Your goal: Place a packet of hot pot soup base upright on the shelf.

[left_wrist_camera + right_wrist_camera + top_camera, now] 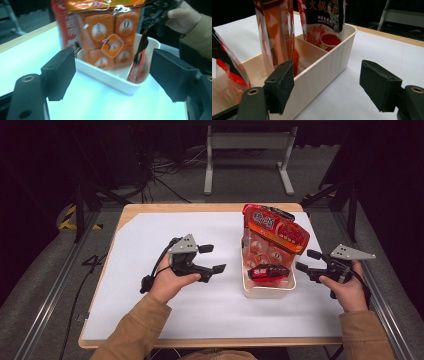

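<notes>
Left gripper (212,258) is wide open, nothing between the jaws, hanging over the white counter (150,310) well left of the bin. Right gripper (308,260) is also spread wide and empty, sitting just beside the bin's right wall, jaws pointing at it.

The cream plastic bin (267,291) stands right of centre on the counter, divided into compartments. The big orange snack bag (275,237) stands upright in it, leaning back, top well above the rim. A smaller red-black sauce pouch (269,271) sits at the near end, also poking above the rim. In my right gripper view another dark pouch (324,15) with a printed bowl shows in the far compartment.

Handling guess: bags are light, soft film, glossy so likely slippery, and crinkly; contents in the orange one look like small packs that shift. I'd pinch at the sealed top edge or an upper corner, where the film is flat and stiff, not mid-body where it bulges. The bin is rigid but light, so it may slide if a bag drags.
</notes>
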{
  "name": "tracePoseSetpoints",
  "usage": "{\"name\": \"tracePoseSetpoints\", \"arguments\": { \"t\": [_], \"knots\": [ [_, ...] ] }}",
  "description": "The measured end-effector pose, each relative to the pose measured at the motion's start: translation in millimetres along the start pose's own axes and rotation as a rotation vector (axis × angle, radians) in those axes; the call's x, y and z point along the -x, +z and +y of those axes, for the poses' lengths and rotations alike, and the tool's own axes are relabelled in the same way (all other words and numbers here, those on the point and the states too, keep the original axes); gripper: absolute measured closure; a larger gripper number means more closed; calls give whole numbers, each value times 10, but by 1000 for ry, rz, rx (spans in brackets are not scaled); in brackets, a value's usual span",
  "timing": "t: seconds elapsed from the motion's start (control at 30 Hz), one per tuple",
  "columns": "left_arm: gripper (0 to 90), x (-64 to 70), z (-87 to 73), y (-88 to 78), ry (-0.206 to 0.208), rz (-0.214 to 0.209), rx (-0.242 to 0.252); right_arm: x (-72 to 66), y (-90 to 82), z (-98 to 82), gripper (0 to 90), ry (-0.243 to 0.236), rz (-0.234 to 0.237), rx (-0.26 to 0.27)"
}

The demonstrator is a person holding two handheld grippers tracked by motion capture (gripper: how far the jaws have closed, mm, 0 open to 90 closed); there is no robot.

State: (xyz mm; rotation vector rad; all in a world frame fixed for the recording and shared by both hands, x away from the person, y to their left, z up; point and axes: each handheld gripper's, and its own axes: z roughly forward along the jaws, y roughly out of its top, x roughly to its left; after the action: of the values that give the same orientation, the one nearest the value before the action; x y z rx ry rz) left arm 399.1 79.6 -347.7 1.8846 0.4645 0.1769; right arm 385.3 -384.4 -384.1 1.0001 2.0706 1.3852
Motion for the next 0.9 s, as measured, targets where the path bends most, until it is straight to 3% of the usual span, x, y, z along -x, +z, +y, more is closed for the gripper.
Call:
{"name": "tracePoseSetpoints", "arguments": {
  "t": [0.3, 0.4, 0.9],
  "knots": [
    [191, -154, -189, -341, -45, 71, 4, -17, 21, -21, 278, -21, 5, -6],
    [186, -196, -246, -425, -26, 111, -13, -25, 32, -31, 278, -35, 7, -10],
    [174, -387, -616, -713, -69, 212, 26, -12, 17, -66, 335, -56, -9, -14]
  ]
}}
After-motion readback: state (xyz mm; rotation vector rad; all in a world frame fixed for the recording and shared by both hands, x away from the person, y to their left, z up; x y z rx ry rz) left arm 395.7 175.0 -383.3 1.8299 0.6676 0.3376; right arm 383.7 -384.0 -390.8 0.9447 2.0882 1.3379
